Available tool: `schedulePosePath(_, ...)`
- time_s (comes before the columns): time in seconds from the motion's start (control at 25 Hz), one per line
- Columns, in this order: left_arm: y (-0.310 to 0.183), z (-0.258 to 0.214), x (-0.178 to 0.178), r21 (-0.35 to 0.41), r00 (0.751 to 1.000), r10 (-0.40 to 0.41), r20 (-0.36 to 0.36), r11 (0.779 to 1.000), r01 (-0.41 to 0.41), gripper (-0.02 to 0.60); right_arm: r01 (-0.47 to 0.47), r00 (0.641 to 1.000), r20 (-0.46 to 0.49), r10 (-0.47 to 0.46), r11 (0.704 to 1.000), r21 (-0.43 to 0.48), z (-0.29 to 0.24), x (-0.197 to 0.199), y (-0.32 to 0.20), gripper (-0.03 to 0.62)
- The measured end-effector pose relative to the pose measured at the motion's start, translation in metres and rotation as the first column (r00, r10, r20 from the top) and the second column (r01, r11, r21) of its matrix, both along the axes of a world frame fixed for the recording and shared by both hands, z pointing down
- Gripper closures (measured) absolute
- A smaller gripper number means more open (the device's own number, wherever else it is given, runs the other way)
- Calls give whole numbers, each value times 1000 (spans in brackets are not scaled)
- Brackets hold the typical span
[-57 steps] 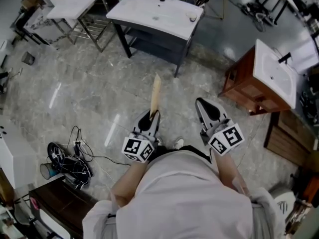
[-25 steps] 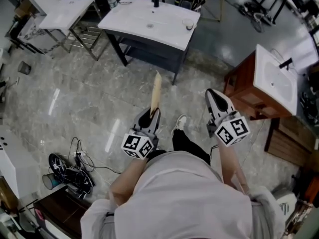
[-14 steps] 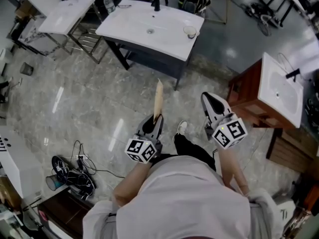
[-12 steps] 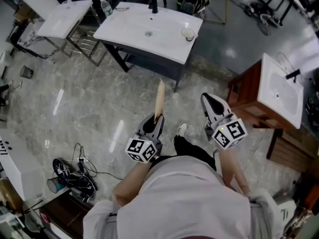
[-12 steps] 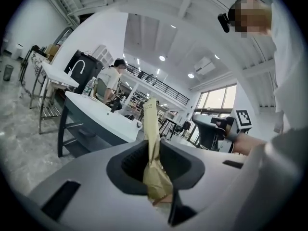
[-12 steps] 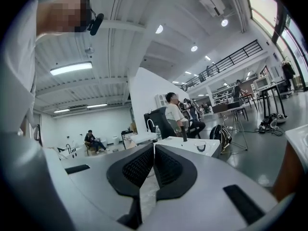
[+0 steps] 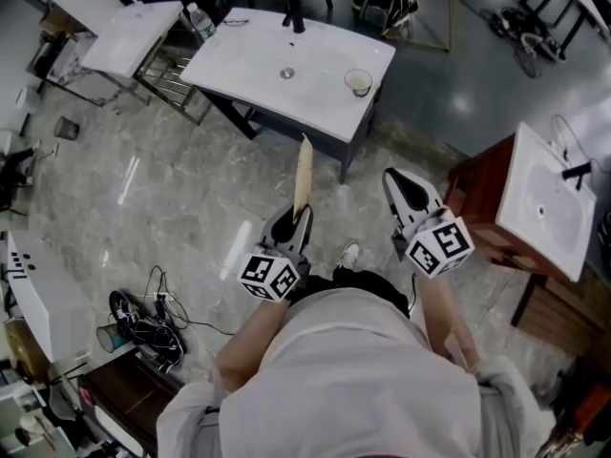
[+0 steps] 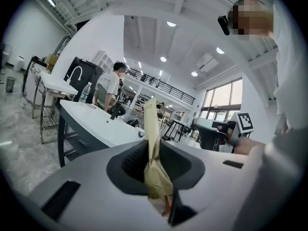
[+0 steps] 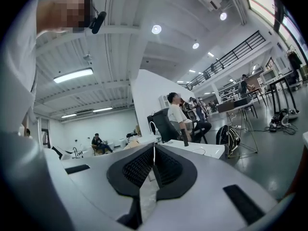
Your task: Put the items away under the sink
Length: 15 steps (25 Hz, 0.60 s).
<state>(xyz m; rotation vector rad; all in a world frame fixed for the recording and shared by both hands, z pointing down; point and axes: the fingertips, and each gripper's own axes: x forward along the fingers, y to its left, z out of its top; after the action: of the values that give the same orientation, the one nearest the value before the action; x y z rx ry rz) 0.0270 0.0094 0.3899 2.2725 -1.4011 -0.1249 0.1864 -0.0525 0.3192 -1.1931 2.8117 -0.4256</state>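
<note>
My left gripper [image 7: 292, 221] is shut on a flat tan paper packet [image 7: 303, 174] that sticks up and forward out of the jaws. In the left gripper view the packet [image 8: 152, 143] stands upright between the left gripper's [image 8: 154, 154] dark pads. My right gripper [image 7: 405, 191] is held beside it, shut with nothing in it; the right gripper [image 9: 154, 163] shows its pads pressed together. Ahead stands the sink vanity [image 7: 248, 72], a white top on a dark cabinet, with a black faucet [image 7: 293, 13] and a cup [image 7: 358, 82] on it. Both grippers are well short of it.
A brown wooden vanity [image 7: 489, 216] with a white basin [image 7: 554, 208] stands at the right. A metal-framed sink [image 7: 134, 31] and a water bottle [image 7: 199, 22] are at the far left. Tangled cables [image 7: 143, 318] lie on the marble floor at the lower left.
The sink vanity has come nearer and more central in the head view as the person walks toward it. Both grippers keep their pose, and the packet stays held.
</note>
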Motion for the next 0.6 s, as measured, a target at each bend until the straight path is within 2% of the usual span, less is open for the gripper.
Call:
schedulePosePath(0.12, -9, 0, -1, -8, 1000, -23, 7, 1000, 23, 511, 37, 999, 3, -37, 999, 2, 5, -5, -11, 560)
schedulePosePath(0.28, -16, 7, -8, -20, 998, -60, 12, 998, 60, 511, 84, 993, -87, -81, 996, 29, 16, -20, -13, 560)
schedulePosePath(0.44, -30, 12, -13, -16, 996, -84, 14, 996, 84, 511, 143, 984, -114, -138, 989, 37, 17, -35, -10, 560)
schedulePosePath(0.52, -37, 17, -14, -20, 996, -84, 4, 996, 84, 511, 146, 980, -143, -138, 988, 48, 16, -36, -13, 560)
schedulePosePath(0.6, -43, 23, -13, -23, 997, -78, -8, 997, 77, 511, 106, 982, -163, -98, 994, 41, 19, -25, -22, 560)
